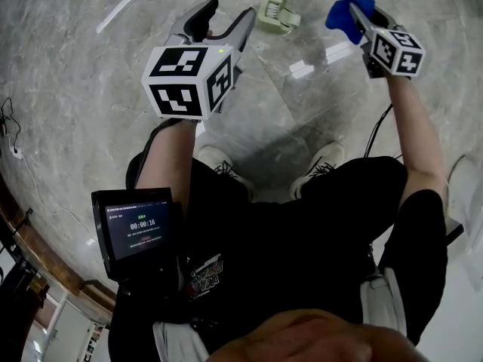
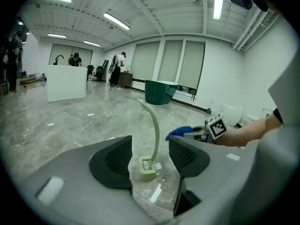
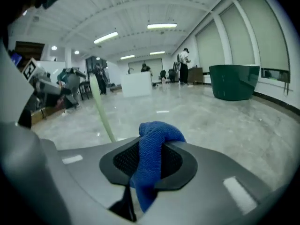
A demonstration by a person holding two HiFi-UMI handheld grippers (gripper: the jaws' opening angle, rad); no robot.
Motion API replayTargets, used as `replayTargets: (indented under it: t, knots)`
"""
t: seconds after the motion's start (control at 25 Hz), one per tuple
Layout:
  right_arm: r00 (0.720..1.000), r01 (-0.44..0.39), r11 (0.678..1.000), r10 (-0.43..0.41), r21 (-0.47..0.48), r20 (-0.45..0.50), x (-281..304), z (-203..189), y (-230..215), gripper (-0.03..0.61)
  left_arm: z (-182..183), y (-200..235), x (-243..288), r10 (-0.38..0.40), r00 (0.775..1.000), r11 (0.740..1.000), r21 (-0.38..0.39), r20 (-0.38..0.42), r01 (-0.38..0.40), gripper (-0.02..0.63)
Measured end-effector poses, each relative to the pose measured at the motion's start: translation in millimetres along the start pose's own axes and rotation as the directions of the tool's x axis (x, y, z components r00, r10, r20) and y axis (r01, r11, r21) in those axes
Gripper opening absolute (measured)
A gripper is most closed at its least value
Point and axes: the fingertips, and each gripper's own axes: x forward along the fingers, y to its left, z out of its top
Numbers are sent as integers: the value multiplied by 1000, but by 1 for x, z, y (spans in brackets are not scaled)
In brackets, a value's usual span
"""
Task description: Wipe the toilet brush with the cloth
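A pale green toilet brush stands in its holder (image 1: 278,15) on the grey marble floor, and its curved handle (image 2: 154,121) rises from the base (image 2: 148,168). My left gripper (image 1: 226,19) is open just left of the holder. In the left gripper view the base sits between and beyond its jaws (image 2: 150,153), untouched. My right gripper (image 1: 361,17) is to the right of the brush, shut on a blue cloth (image 1: 346,6). The cloth (image 3: 152,156) hangs bunched between the jaws. The brush handle (image 3: 101,109) shows to its left.
White tape strips (image 1: 117,10) lie on the floor. A dark green tub (image 2: 159,92) and a white counter (image 2: 67,82) stand far off, with people near them. My shoes (image 1: 219,161) are below the grippers. A screen device (image 1: 136,228) hangs at my chest.
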Motion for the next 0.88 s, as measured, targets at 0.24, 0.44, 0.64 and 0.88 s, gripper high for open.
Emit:
replayTargets:
  t: [0.24,0.44,0.64,0.88]
  knots:
    - [904,95,990,-128,-101,-408,17,-144,-39,86,1,-5,0,-11,1000,1000,20,-4,11,247]
    - [834,58,987,-132,-153,-535,19,-186,-36,87,-1,-5,2,-13,1000,1000,22,-18,14,249]
    - [788,3,980,-125,-199,-603,22,-198,-20,119,-5,-8,5,-22,999,999,28,-34,23,249]
    - [823,95,965,-213,-243,-527,26,-122,-6,221,-6,-12,5,-19,999,997,77,-43,23,250]
